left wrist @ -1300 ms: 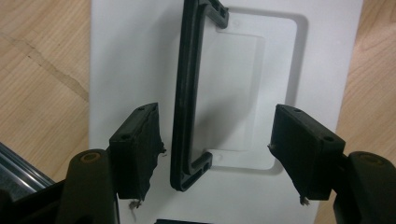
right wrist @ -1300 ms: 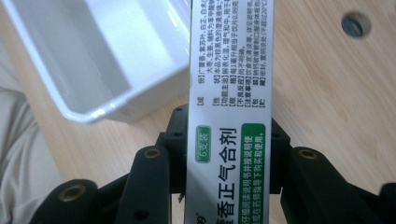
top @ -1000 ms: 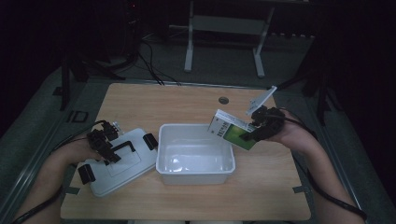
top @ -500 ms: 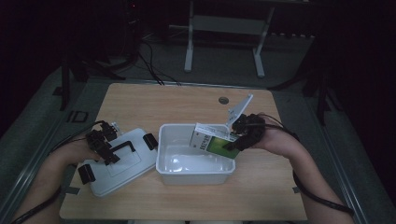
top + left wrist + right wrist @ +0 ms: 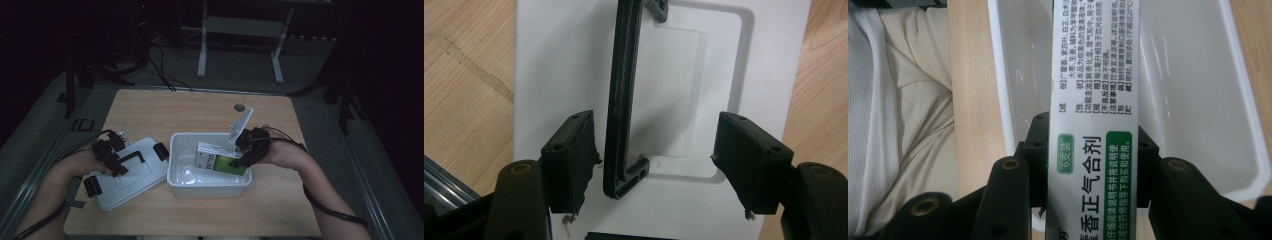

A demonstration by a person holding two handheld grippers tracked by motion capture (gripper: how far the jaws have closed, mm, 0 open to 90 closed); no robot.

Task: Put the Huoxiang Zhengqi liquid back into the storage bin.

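Note:
A white plastic bin (image 5: 210,187) stands in the middle of the wooden table. Its white lid (image 5: 131,188) lies flat to the left, with a black handle (image 5: 131,158) on top. My left gripper (image 5: 113,161) hovers over the lid, open. In the left gripper view the handle (image 5: 621,100) runs between the jaws of the left gripper (image 5: 656,165), close to one and untouched by the other. My right gripper (image 5: 241,159) is shut on a white and green medicine carton (image 5: 216,158), held tilted inside the bin at its right side. The carton (image 5: 1093,75) reaches out over the bin's floor (image 5: 1193,90).
A round cable hole (image 5: 239,107) sits near the table's far edge. A metal stand (image 5: 240,30) and cables lie on the floor behind the table. The person's light clothing (image 5: 898,100) is beside the table's near edge. Bare wood surrounds the bin.
My right gripper has carried the carton leftward and down, from above the bin's right rim into the bin. The left gripper and lid have stayed put.

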